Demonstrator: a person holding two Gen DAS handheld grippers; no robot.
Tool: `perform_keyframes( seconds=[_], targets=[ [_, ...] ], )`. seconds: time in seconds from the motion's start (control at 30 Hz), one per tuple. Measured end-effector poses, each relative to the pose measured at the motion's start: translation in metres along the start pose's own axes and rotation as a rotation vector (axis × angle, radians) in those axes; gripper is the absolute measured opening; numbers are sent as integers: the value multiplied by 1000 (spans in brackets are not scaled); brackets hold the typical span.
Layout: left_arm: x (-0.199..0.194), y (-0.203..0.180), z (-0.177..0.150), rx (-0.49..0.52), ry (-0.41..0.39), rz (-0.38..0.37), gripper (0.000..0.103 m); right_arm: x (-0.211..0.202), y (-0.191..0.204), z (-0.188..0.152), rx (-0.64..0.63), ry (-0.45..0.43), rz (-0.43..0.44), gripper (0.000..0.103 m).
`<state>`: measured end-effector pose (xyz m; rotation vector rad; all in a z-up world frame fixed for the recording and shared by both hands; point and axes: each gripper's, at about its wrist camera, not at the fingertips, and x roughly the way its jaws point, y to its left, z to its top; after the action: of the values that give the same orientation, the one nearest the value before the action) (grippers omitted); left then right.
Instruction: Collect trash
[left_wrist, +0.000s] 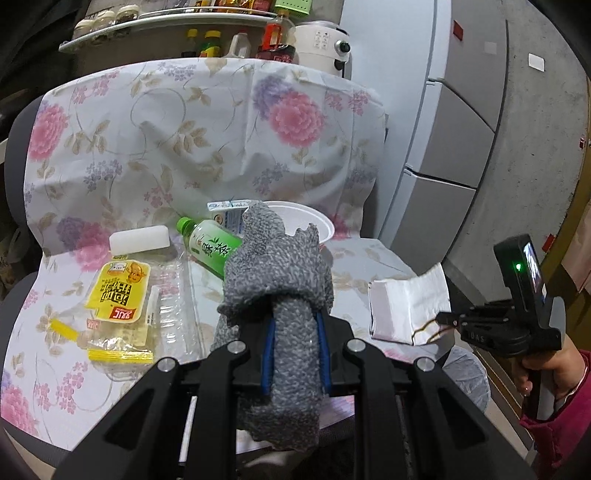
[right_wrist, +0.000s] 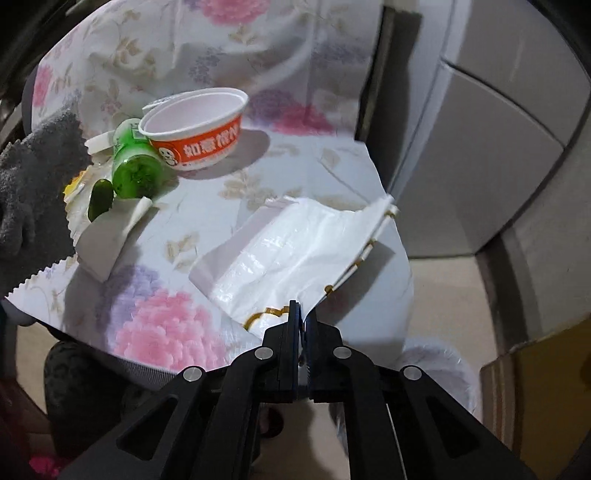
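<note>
My left gripper is shut on a grey knitted cloth that drapes over its fingers. The cloth also shows at the left edge of the right wrist view. My right gripper is shut on the gold-trimmed edge of a white plastic packet. The packet hangs off the seat's right edge from that gripper. On the flowered seat cover lie a green tea bottle, an orange noodle bowl, a yellow snack wrapper, a clear plastic bottle and a white foam block.
A small carton lies behind the green bottle. A folded white paper sits near the seat's front left. Behind the chair stand a shelf of bottles and a white appliance. A grey fridge stands right, a cardboard box lower right.
</note>
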<state>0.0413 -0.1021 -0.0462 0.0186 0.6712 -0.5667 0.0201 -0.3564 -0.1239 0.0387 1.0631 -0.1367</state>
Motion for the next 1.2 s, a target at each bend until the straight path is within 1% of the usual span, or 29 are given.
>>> perform_keyframes(
  seconds=[0.1, 0.17, 0.27, 0.3, 0.33, 0.37, 0.43, 0.5, 0.57, 0.63, 0.67, 0.7, 0.77, 0.8, 0.83, 0.9, 0.93, 1.03, 1.13, 1.2],
  targets=[
    [2, 5, -3, -5, 7, 2, 17, 5, 19, 14, -50, -6, 19, 7],
    [3, 8, -4, -10, 9, -1, 17, 12, 29, 24, -70, -6, 53, 7],
    [5, 14, -5, -17, 14, -3, 17, 36, 40, 38, -50, 26, 182, 8],
    [5, 16, -6, -18, 15, -3, 17, 43, 43, 40, -34, 36, 218, 11],
    [6, 19, -6, -21, 17, 0, 17, 50, 46, 43, -23, 45, 241, 17],
    [6, 21, -7, -24, 17, 2, 17, 56, 48, 43, -9, 59, 261, 20],
    [6, 27, -7, -34, 19, 6, 17, 66, 51, 42, 25, 82, 310, 38],
    [7, 31, -7, -39, 17, 8, 17, 61, 53, 40, 22, 67, 332, 44],
    [7, 34, -7, -44, 17, 10, 18, 46, 51, 36, 25, 34, 355, 48],
    [8, 36, -7, -49, 15, 13, 18, 24, 41, 33, 42, -39, 352, 49],
    [8, 36, -7, -53, 11, 13, 18, 12, 35, 30, 54, -81, 328, 49],
    [8, 37, -6, -56, 9, 12, 18, 2, 28, 27, 70, -121, 282, 49],
    [9, 36, -6, -59, 5, 11, 18, -6, 17, 21, 98, -159, 195, 49],
    [9, 36, -6, -58, 4, 11, 18, -4, 12, 17, 117, -162, 167, 49],
    [10, 35, -6, -56, 6, 8, 18, 1, 8, 14, 133, -153, 160, 48],
    [11, 32, -7, -51, 9, 5, 18, 13, 6, 6, 159, -125, 164, 48],
    [11, 30, -7, -44, 10, 6, 18, 14, 9, 3, 152, -130, 174, 49],
    [12, 26, -9, -32, 17, 8, 18, 20, 33, 0, 69, -133, 212, 50],
    [13, 26, -9, -38, 21, 8, 18, 29, 55, 4, -14, -123, 197, 50],
    [14, 26, -9, -37, 21, 8, 18, 33, 65, 5, -47, -114, 200, 50]
  ],
)
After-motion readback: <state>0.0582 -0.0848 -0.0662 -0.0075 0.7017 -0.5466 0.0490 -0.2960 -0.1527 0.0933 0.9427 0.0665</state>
